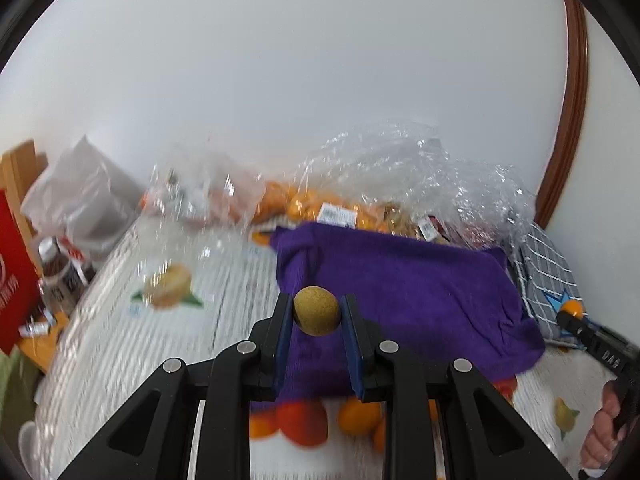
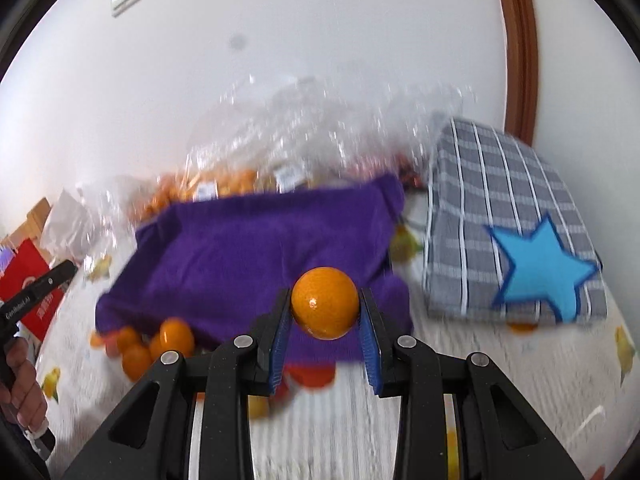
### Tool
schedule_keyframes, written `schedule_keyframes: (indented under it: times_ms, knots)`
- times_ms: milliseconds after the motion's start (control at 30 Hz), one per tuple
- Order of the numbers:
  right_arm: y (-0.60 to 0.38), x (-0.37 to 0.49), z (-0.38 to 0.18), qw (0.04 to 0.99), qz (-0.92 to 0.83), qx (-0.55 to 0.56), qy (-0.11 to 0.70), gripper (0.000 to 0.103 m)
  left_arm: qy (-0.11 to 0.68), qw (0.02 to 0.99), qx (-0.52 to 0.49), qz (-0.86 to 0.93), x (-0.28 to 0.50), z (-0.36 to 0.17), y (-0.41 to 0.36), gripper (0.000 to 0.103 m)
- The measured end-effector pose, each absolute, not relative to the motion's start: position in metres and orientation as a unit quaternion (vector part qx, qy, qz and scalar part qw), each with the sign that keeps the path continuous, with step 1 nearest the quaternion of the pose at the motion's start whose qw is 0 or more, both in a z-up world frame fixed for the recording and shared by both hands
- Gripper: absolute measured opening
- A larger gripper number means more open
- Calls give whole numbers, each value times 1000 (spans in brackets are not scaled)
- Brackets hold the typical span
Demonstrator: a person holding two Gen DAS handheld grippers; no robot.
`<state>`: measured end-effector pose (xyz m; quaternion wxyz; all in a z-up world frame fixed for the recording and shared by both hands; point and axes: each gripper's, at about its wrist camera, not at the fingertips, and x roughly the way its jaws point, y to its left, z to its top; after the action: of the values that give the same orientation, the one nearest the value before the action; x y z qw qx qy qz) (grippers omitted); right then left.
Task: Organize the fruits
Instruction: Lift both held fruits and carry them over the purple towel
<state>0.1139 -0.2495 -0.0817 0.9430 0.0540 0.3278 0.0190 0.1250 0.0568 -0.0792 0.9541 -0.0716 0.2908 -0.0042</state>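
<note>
My left gripper (image 1: 317,312) is shut on a small brownish-yellow round fruit (image 1: 317,310), held above the near edge of a purple cloth (image 1: 400,280). My right gripper (image 2: 325,306) is shut on an orange (image 2: 325,302), held above the same purple cloth (image 2: 248,248). Loose oranges (image 2: 160,344) lie at the cloth's near left edge; they also show under my left gripper (image 1: 352,416). The right gripper with its orange shows at the right edge of the left wrist view (image 1: 572,308).
Clear plastic bags of oranges (image 1: 320,204) lie behind the cloth against the white wall. A grey plaid cloth with a blue star (image 2: 520,232) lies to the right. A red box (image 1: 12,280), a jar (image 1: 56,264) and a white bag (image 1: 84,196) stand at left.
</note>
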Motion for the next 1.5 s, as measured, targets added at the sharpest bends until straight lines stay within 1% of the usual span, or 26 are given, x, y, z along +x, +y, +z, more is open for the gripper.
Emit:
schedule_keyframes:
  times_ms: [167,367,500,600,700,900,1033,1300,1333,1400,1433,1467,1500]
  knots:
    - [-243,149,-63,948,30,54,311,32,293,953,-80,-3,155,-76,45,23]
    - [-236,185,-60,949,46,42,310,32,310,948,-70,-6,198,-85,23,23]
    - [-236,200,-76,943,47,41,326,32,339,939,-58,-7,221,-106,14,23]
    - [-240,211,-97,932,49,49,355,32,360,931,-62,-12,234,-122,11,23]
    - [-242,221,-116,921,45,50,385,32,374,926,-51,-11,242,-132,8,23]
    - [-248,230,-143,907,46,59,415,32,407,911,-59,-28,252,-146,8,23]
    - [-250,235,-151,901,51,69,424,32,422,905,-53,-27,255,-155,6,23]
    - [-250,235,-152,905,54,68,417,34,437,898,-41,-27,255,-161,3,24]
    - [-250,234,-152,905,55,68,417,34,438,898,-41,-27,255,-162,3,24]
    - [-250,231,-150,906,58,69,414,41,437,898,-42,-28,256,-161,3,24]
    - [-250,229,-148,907,58,69,412,50,438,897,-48,-31,255,-161,4,24]
    - [-251,228,-147,908,55,68,410,56,438,897,-52,-34,256,-160,5,24]
    - [-251,225,-146,910,52,67,406,56,438,897,-54,-33,256,-159,6,24]
